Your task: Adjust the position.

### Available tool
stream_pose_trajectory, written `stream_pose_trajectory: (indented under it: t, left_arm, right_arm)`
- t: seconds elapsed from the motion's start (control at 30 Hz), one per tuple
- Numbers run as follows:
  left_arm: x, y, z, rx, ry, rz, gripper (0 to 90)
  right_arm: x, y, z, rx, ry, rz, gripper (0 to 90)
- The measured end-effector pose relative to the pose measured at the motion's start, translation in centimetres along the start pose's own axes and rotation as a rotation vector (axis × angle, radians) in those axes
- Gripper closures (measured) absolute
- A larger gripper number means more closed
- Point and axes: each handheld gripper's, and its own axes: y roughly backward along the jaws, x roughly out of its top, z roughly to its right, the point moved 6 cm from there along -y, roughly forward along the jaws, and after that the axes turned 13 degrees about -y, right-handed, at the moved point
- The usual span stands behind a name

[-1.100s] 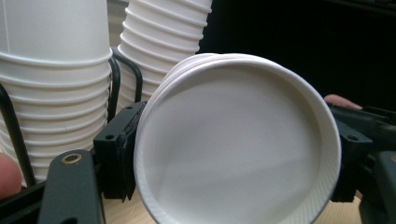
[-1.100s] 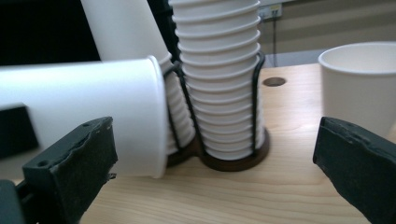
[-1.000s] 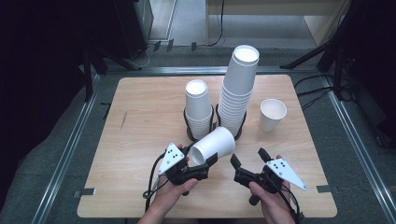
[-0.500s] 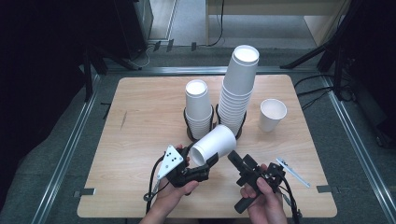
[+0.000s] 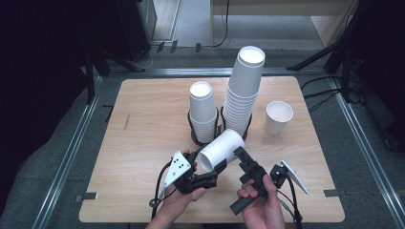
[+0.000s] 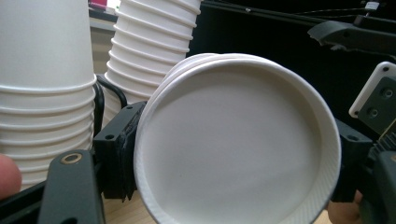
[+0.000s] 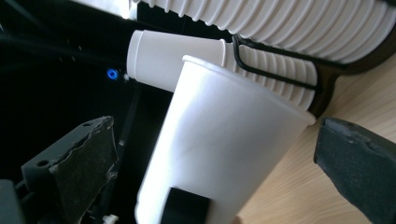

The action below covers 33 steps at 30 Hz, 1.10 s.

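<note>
A white paper cup (image 5: 220,149) lies tilted on its side above the table's front, and my left gripper (image 5: 213,165) is shut on it near the rim. In the left gripper view the cup's mouth (image 6: 233,154) faces the camera, with several nested rims showing and a black pad (image 6: 122,149) pressed on either side. My right gripper (image 5: 244,160) is rolled onto its side just right of the cup. In the right gripper view its jaws stand wide apart with the cup's body (image 7: 219,149) between them, and the pads (image 7: 86,163) are clear of it.
Behind the held cup, a short stack of cups (image 5: 202,110) and a tall stack (image 5: 244,88) stand in black wire holders. A single upright cup (image 5: 278,116) is at the right. The wooden table (image 5: 138,138) has bare room at the left and front.
My right gripper has rolled onto its side and shifted left toward the cup, so its open jaws now straddle it. The left gripper and cup stayed still.
</note>
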Motion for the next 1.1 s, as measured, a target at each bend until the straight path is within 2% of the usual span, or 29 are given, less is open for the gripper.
stream_pose_trajectory:
  t: [0.03,0.23,0.37,0.67,0.87,0.93,1.1]
  left_arm:
    - [0.0,0.0,0.0,0.0,0.0,0.001,23.0]
    - [0.0,0.0,0.3,-0.004,-0.016,0.008,23.0]
    - [0.1,0.0,0.4,-0.006,-0.016,0.012,23.0]
    - [0.2,0.0,0.6,-0.009,-0.027,0.026,23.0]
    - [0.3,0.1,0.5,0.003,-0.036,0.033,23.1]
    - [0.4,0.2,0.6,-0.008,-0.03,0.037,23.1]
    - [0.4,0.1,1.0,-0.013,-0.049,0.037,23.1]
  right_arm:
    - [0.0,0.0,0.0,0.0,0.0,0.0,0.0]
    - [-0.3,-0.5,0.2,0.003,-0.124,0.01,0.0]
    - [-0.5,-0.9,0.2,0.016,-0.159,0.007,0.0]
    - [-0.8,-1.9,0.4,-0.001,-0.187,-0.009,0.0]
    - [-0.6,-2.4,0.1,0.001,-0.216,-0.018,0.0]
    - [-0.6,-2.6,0.2,-0.013,-0.219,-0.03,0.0]
    - [-0.5,-3.0,0.4,-0.019,-0.234,-0.035,0.0]
